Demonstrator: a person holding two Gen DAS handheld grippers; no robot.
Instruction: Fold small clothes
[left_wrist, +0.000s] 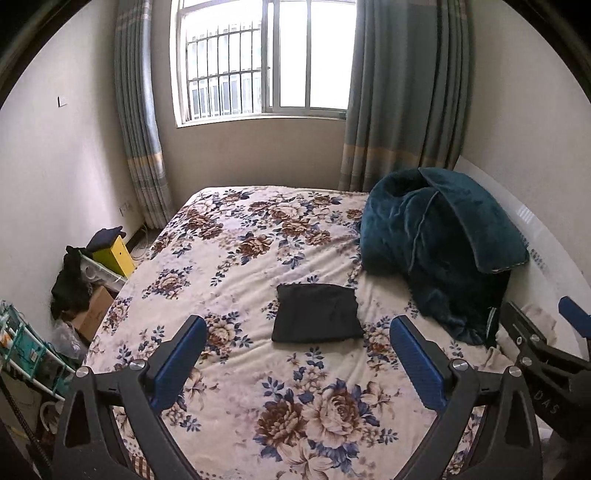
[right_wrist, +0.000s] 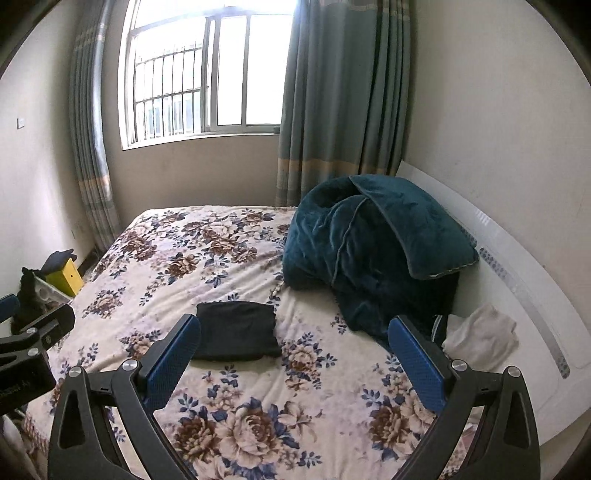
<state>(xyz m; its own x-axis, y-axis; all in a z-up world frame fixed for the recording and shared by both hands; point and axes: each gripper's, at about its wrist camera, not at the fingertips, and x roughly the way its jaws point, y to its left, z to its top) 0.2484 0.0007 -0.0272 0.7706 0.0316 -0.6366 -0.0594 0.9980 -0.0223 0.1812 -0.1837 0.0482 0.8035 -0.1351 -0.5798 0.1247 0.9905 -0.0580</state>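
A small black garment (left_wrist: 317, 313) lies folded into a neat rectangle on the floral bedspread (left_wrist: 236, 258), near the middle of the bed. My left gripper (left_wrist: 297, 325) hovers above the bed in front of it, open, with nothing between its blue pads. In the right wrist view the black garment (right_wrist: 236, 336) sits just beyond the left finger of my right gripper (right_wrist: 293, 323), which is open and empty too. A crumpled white cloth (right_wrist: 480, 339) lies at the bed's right side by the headboard.
A heaped teal blanket (left_wrist: 436, 243) fills the bed's far right. The white headboard (right_wrist: 517, 280) runs along the right wall. A yellow box (left_wrist: 114, 254), cardboard boxes and a rack (left_wrist: 26, 347) crowd the floor at left. Window and curtains stand behind the bed.
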